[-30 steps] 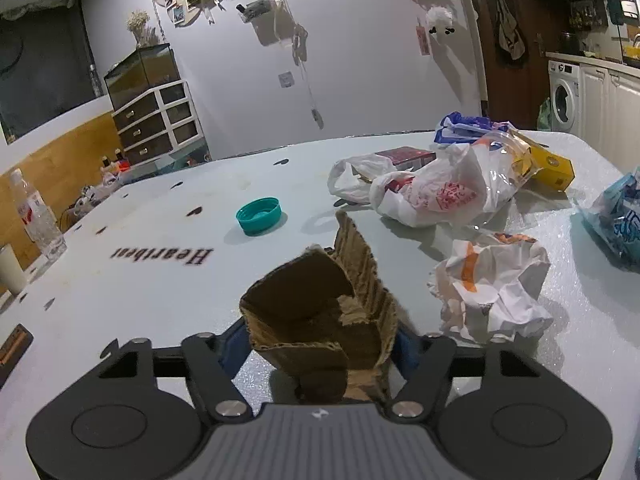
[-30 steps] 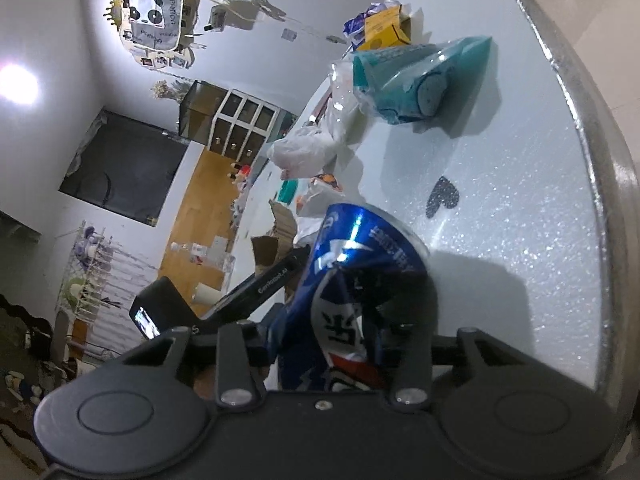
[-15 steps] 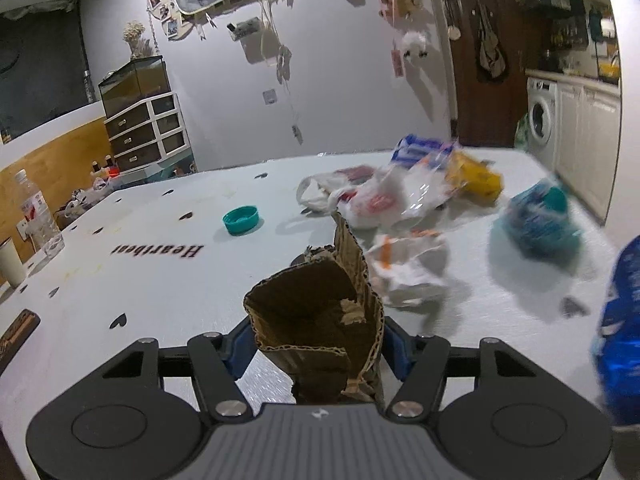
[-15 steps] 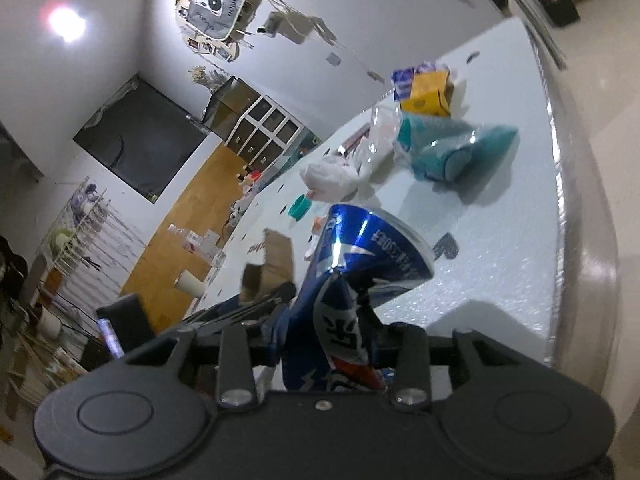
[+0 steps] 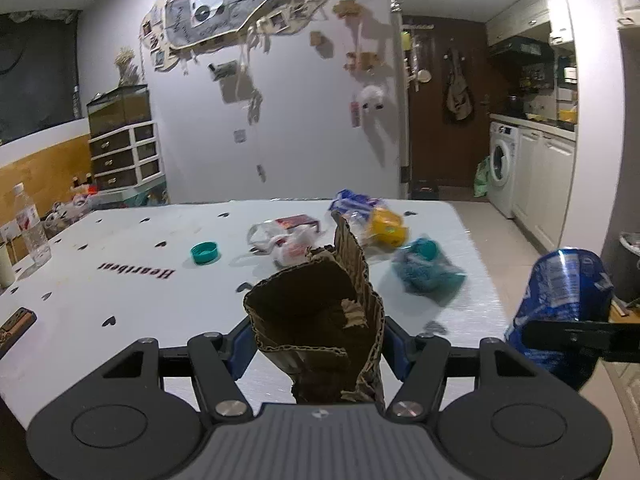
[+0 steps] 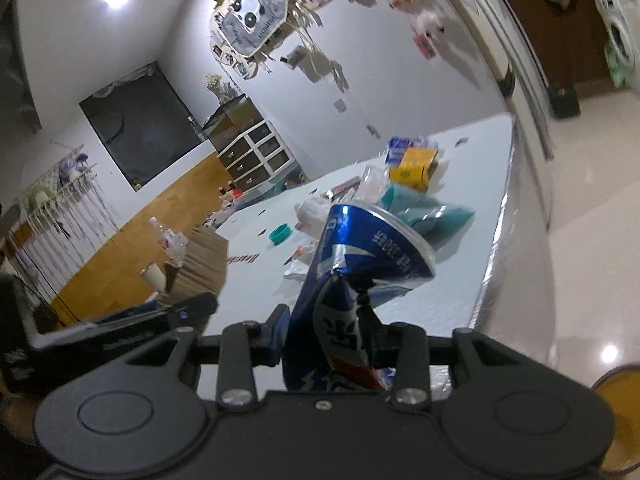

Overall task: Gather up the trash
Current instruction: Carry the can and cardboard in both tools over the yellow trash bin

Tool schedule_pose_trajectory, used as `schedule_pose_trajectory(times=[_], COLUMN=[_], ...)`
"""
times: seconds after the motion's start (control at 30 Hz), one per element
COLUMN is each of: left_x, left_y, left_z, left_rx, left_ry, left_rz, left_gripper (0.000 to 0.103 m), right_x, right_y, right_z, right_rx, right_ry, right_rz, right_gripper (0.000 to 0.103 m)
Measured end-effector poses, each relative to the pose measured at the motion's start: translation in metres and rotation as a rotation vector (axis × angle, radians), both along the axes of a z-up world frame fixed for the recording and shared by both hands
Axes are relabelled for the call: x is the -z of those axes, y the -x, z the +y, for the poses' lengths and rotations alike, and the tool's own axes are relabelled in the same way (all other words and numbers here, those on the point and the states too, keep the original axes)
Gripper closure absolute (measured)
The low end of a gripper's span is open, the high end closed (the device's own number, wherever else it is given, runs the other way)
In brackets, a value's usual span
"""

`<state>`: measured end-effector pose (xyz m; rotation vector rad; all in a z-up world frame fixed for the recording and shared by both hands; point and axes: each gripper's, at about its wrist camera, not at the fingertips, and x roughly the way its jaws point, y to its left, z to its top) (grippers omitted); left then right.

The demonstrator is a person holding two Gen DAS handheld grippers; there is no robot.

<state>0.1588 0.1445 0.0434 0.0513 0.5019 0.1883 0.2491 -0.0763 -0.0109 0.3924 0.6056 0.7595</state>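
Above the worktop (image 5: 120, 300), my left gripper (image 5: 316, 344) pinches torn cardboard (image 5: 320, 320), my right gripper (image 6: 332, 344) a crushed can (image 6: 352, 280); either could slip.

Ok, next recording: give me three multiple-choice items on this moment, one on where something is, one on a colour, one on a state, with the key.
1. Where does the teal bottle cap lie?
A. on the white table
B. on the floor
C. inside the cardboard piece

2. What colour is the can in the right gripper?
A. green
B. blue
C. red

3. In what state is the left gripper?
A. wide open and empty
B. shut on nothing
C. shut on the cardboard piece

Key: 1 A, the cap sits on the tabletop near the printed word. 2 B, the crushed can is blue with white lettering. 3 C, the torn corrugated piece is clamped between the blue pads.
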Motion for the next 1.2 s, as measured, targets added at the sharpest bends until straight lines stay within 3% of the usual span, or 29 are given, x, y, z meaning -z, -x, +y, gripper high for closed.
schedule_pose_trajectory(times=[0.17,0.47,0.87,1.2], left_x=[-0.003,0.002,0.018,0.052], left_y=[0.01,0.006,-0.022,-0.06], left_z=[-0.023,-0.073,-0.144,-0.202], left_rx=[0.036,0.142,0.289,0.356], left_ry=[0.011,0.03,0.051,0.077], left_rz=[-0.022,-0.042,-0.023,0.051], left_gripper=[0.038,0.038,0.038,0.038], right_x=[-0.01,-0.015,-0.01,0.009], right_y=[0.016,0.03,0.031,0.015], right_z=[-0.017,-0.065,-0.136,-0.19], right_rx=[0.043,0.151,0.305,0.411], right_ry=[0.071,0.15,0.23,0.32], right_rz=[-0.071,-0.099,-0.082,-0.016], right_gripper=[0.065,0.065,0.065,0.065])
